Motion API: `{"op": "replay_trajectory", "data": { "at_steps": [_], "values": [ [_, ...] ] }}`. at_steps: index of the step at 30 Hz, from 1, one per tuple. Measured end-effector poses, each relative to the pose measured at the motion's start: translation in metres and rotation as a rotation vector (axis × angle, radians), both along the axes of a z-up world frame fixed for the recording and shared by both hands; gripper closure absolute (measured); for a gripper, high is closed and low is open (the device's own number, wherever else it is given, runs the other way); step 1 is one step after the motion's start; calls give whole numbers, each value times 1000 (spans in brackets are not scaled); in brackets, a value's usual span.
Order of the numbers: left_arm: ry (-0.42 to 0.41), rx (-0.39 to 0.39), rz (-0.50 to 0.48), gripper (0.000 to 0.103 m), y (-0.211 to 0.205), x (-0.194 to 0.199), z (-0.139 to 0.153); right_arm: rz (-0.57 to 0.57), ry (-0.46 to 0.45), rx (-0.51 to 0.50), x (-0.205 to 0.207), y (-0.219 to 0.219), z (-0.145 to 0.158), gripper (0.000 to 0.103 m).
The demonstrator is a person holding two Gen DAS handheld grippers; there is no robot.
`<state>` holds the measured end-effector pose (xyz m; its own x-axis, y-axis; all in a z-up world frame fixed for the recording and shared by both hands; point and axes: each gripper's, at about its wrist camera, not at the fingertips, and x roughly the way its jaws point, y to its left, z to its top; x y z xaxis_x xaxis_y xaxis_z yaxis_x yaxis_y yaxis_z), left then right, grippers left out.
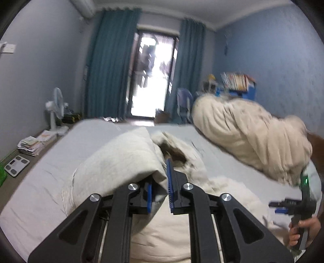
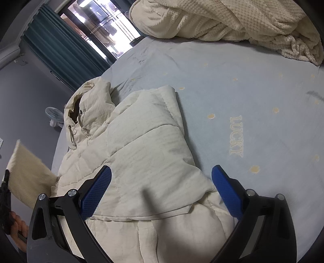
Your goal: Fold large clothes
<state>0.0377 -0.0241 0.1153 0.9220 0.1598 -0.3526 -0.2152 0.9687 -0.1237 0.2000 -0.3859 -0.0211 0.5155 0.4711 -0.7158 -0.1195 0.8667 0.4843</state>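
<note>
The left tongs [image 1: 160, 188] are clenched on a fold of the cream padded jacket [image 2: 145, 153], a thick bulge of its fabric drawn up and draped over the left blue pad [image 1: 149, 197] so that it hides most of that finger. The rest of the jacket lies on the bed [image 2: 253, 91] just below and ahead of these tongs, its hood [image 1: 172, 149] gaping dark a little beyond the fingertips. The right tongs [image 2: 162, 194] are released — their two blue pads stand wide apart above the jacket, one on each side of the folded-over panel, and nothing is pinched between them. From the right wrist the jacket spreads out ahead of and beneath the open tongs, the hood with its drawstrings [image 2: 81, 123] lying forward and to the left of them, near the edge of the bed. To the right of the right tongs the pale blue sheet shows the word LUCKY [image 2: 236, 136] and scattered yellow spots. Well ahead, at the far side of the bed, a cream knitted blanket [image 2: 222, 18] is heaped. In the left wrist view a hand [image 1: 303, 230] grips the handle of the right tongs at the lower right. Beyond the bed stand teal curtains [image 1: 109, 64] beside a bright glass door [image 1: 154, 74], with a white fan [image 1: 55, 105] on the floor to the left.
</note>
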Motion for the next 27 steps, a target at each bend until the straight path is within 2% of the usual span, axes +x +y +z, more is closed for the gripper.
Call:
{"op": "replay_trajectory", "data": {
  "at_steps": [5,10,13,15,16,19,22,27],
  "values": [
    [130,13,-67,94,-34,35,-42,-3,6,16,1,-3,-1,8],
    [367,30,-143,89,-57,67,-102,10,4,20,1,-1,0,8],
    [468,-26,-165,84,-56,75,-129,10,5,19,1,0,0,8],
    [458,-63,-171,81,-50,71,-131,10,7,22,1,-1,-1,8],
    [455,-93,-172,74,-46,69,-131,10,7,22,1,-1,0,8],
    [437,-196,-175,60,-34,57,-130,9,7,26,0,-1,0,8],
    [418,-238,-165,48,-26,40,-127,12,4,31,0,-1,0,8],
    [360,-350,-135,42,-4,26,-114,15,2,35,0,-2,1,8]
  ]
}}
